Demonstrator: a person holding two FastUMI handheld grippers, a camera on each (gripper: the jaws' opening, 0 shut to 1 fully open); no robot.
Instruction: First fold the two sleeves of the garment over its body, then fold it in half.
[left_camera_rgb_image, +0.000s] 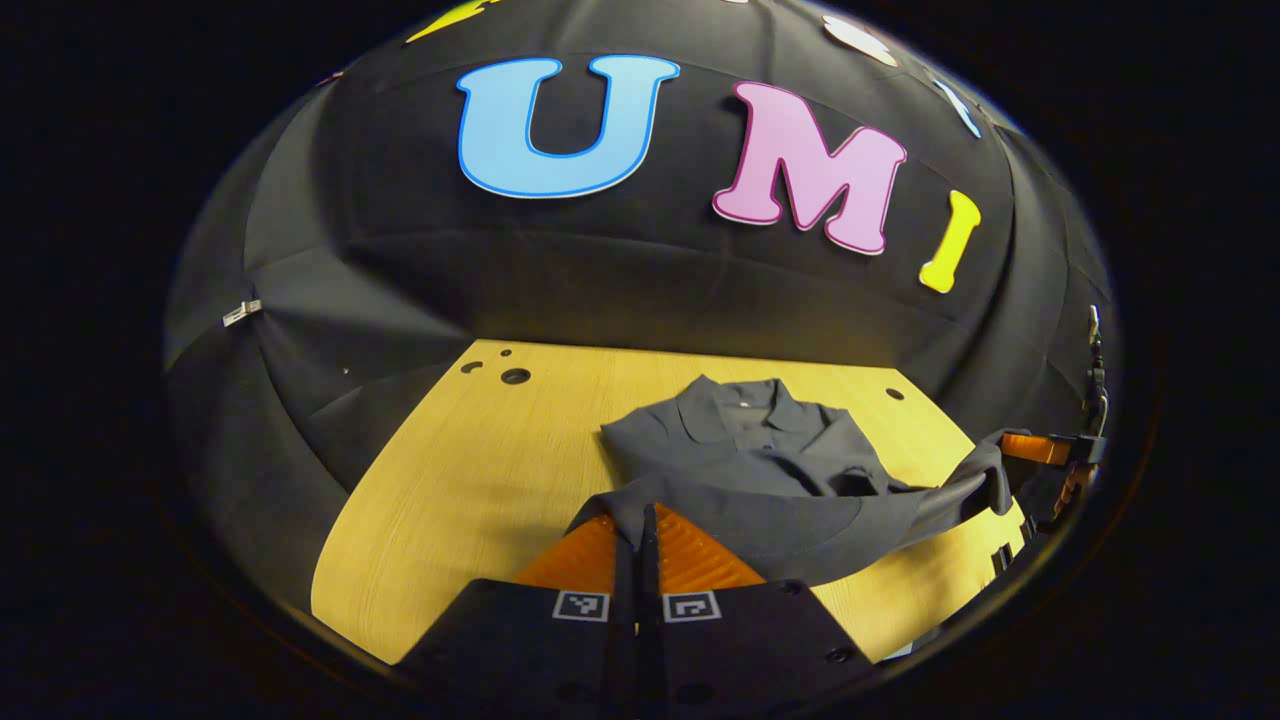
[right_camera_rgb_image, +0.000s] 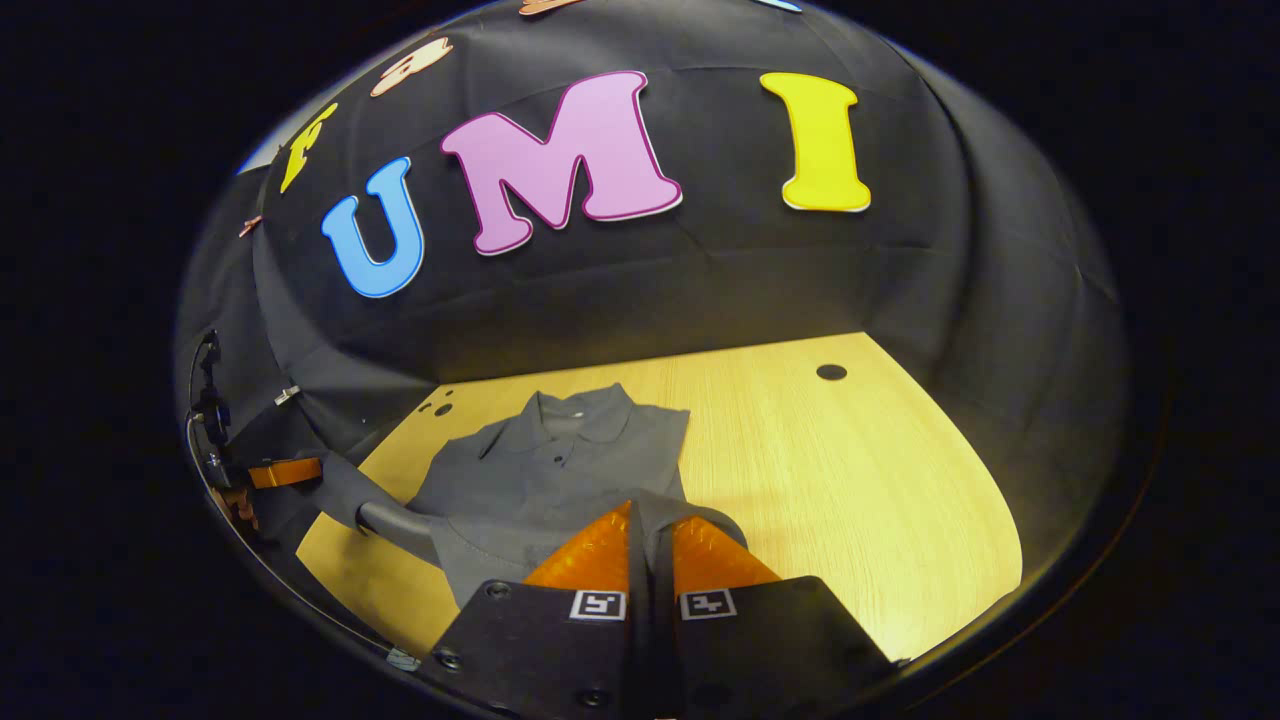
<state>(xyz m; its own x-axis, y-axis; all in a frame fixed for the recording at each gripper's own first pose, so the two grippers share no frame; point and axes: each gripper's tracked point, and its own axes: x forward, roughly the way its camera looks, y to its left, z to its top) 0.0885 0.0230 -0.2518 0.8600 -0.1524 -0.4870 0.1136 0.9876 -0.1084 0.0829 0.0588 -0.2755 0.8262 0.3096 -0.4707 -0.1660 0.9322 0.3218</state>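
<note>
Left gripper view: left gripper (left_camera_rgb_image: 646, 530) closed tight on the bottom hem of a dark grey short-sleeved polo shirt (left_camera_rgb_image: 750, 440), cloth pinched between both fingers. Shirt spread on a pale yellow wooden table (left_camera_rgb_image: 470, 470), collar toward the booth wall, sleeves folded in over the body, hem lifted off the wood. Far right, the right gripper (left_camera_rgb_image: 1040, 450) clamped on the hem's other corner.

Right gripper view: right gripper closed on the hem, fabric caught between its fingers (right_camera_rgb_image: 600, 555). Left gripper at far left, gripping its corner.

A pale wooden table (left_camera_rgb_image: 470, 480) carries a dark grey collared garment (left_camera_rgb_image: 745, 440).
</note>
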